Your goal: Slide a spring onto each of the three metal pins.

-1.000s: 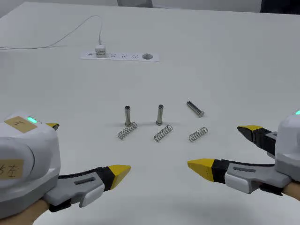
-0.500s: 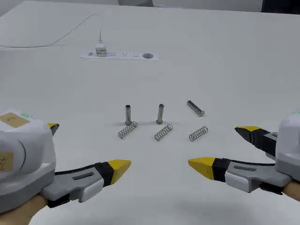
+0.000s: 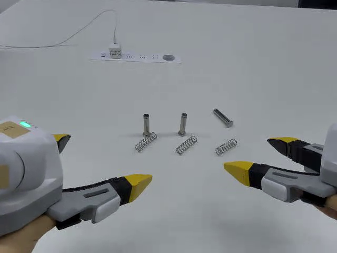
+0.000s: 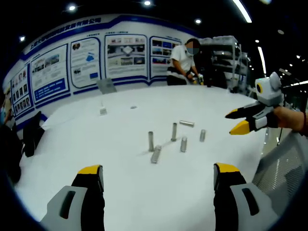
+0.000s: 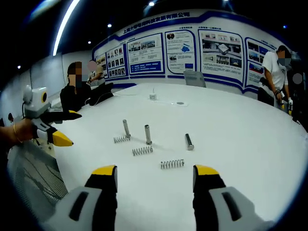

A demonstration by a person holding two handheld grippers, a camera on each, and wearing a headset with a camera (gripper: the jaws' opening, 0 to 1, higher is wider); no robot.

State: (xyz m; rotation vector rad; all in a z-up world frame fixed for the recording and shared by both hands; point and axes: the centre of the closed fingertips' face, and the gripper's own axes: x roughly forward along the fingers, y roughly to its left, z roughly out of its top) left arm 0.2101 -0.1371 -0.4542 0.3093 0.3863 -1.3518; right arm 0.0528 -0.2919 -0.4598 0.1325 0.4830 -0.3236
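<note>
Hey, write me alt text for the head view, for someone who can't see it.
Three short silver metal pins sit on a white table, two upright and one lying flat, each with a small coiled wire spring lying just nearer the camera. The yellow-tipped left gripper and yellow-tipped right gripper hover open in the foreground, holding nothing; a white power strip lies beyond.
</note>
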